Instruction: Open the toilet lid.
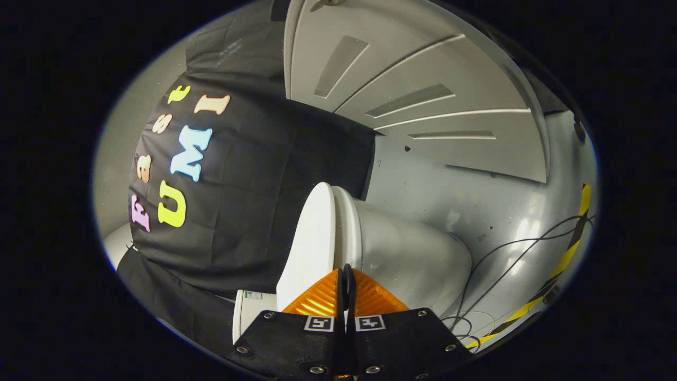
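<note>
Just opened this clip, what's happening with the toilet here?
A hand-held gripper is pointed at a white toilet in the booth, and the camera is rolled sideways. Its orange fingers are pressed together with nothing between them, their tips right at the seam where the toilet lid meets the seat. The lid looks closed against the seat, so opening has not visibly begun. Loose cables trail over the grey floor beyond the bowl.

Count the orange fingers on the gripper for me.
2: one orange finger left of the centre seam, the other orange finger right of it, closed together at the gripper, just before the toilet lid.
</note>
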